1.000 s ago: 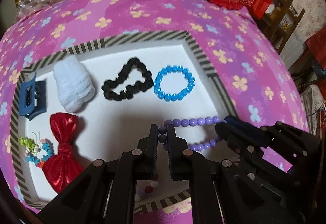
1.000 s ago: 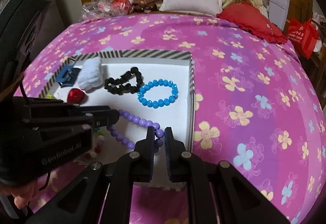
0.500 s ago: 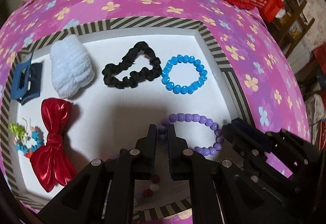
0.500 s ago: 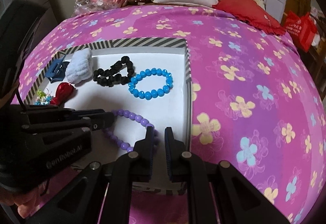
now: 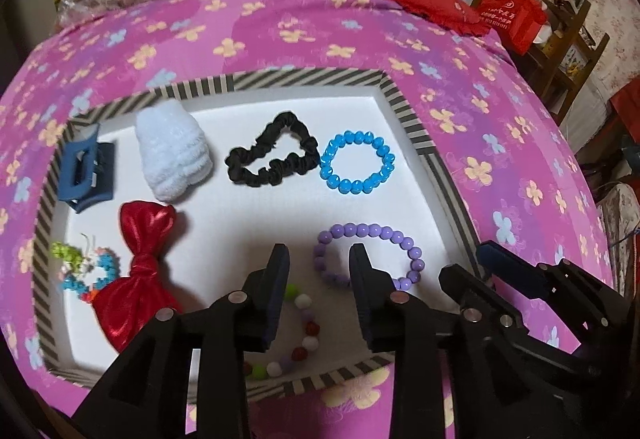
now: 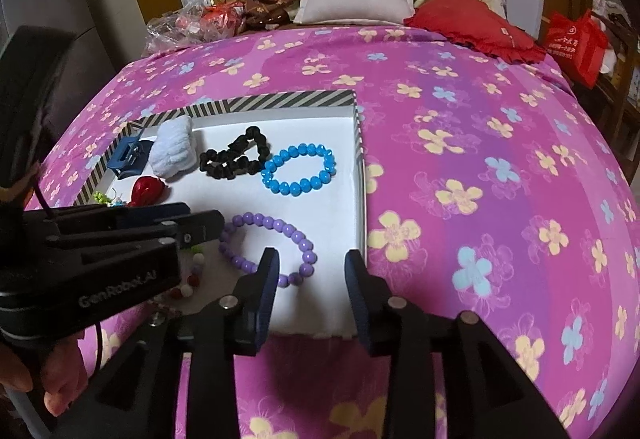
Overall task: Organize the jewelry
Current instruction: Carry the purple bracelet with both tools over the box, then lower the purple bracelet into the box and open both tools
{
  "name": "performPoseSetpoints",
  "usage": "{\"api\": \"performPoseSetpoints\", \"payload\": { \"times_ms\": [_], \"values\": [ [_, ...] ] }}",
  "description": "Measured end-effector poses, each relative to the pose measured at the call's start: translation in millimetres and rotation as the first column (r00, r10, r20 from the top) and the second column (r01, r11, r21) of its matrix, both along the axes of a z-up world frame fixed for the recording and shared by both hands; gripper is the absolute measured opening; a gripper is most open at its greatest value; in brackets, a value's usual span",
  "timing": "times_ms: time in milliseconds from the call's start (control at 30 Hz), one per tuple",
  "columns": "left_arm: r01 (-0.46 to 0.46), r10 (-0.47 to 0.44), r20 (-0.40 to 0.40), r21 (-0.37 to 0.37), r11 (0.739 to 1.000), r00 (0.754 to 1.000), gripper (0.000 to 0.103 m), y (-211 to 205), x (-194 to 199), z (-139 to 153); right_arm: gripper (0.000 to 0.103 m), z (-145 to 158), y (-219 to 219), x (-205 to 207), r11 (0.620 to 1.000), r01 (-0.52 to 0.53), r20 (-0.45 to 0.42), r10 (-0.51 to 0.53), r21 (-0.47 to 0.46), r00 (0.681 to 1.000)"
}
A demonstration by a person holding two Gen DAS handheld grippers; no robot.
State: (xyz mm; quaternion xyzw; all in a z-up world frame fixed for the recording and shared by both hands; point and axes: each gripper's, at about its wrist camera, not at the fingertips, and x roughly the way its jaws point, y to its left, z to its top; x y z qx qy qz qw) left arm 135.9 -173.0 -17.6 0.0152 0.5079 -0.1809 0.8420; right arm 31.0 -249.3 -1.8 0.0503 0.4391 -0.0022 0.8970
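In the left wrist view, the left gripper (image 5: 319,255) hung with jaws wide and empty over a round purple bead bracelet (image 5: 367,258) lying flat in a striped-rimmed white tray (image 5: 304,81). In the right wrist view, the right gripper (image 6: 311,260) likewise gaped empty just beside that bracelet (image 6: 267,247).

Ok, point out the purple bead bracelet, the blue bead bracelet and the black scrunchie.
purple bead bracelet (image 5: 362,229): left wrist view, beads on its far arc.
blue bead bracelet (image 5: 354,188): left wrist view, beads on its near arc.
black scrunchie (image 5: 262,179): left wrist view, its near gathered edge.
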Motion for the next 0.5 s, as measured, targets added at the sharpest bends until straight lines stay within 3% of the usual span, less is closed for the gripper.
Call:
{"api": "performPoseSetpoints", "payload": {
  "times_ms": [133,500],
  "values": [
    [-0.019,0.017,0.065,0.025,1.000,0.998,0.027,5.0,-10.3,11.2,0.047,6.5,-1.2,-11.5,1.000,0.011,0.018,-0.011,0.016,1.000],
    [-0.123,0.107,0.202,0.067,0.990,0.974,0.027,41.9,-45.9,35.0,0.055,25.1,12.8,-41.2,1.000,-0.009,0.072,0.007,0.019,0.997]
  ]
}}
